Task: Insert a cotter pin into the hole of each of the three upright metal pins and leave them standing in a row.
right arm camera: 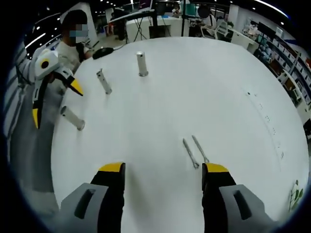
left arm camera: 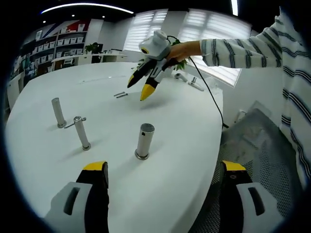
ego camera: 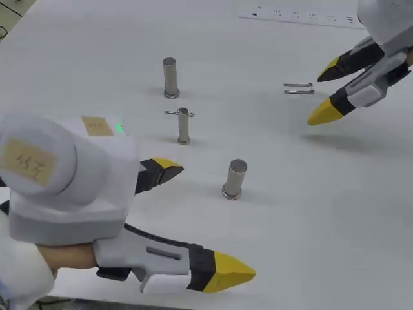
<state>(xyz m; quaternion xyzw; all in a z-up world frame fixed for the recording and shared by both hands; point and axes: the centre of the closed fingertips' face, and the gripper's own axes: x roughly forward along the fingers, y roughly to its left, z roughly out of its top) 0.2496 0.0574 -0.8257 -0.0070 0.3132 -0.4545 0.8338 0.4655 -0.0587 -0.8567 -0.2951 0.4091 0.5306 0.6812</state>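
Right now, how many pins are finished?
One: the middle pin has a cotter pin through it. Nothing is in hand; the right gripper hovers open by two loose cotter pins. The far pin and near pin are left.

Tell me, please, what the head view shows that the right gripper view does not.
The head view makes plain the cotter pin through the middle metal pin. The right gripper view adds the room beyond the table. Both share that pin, the far metal pin, the near metal pin, two loose cotter pins, and the left gripper, open.
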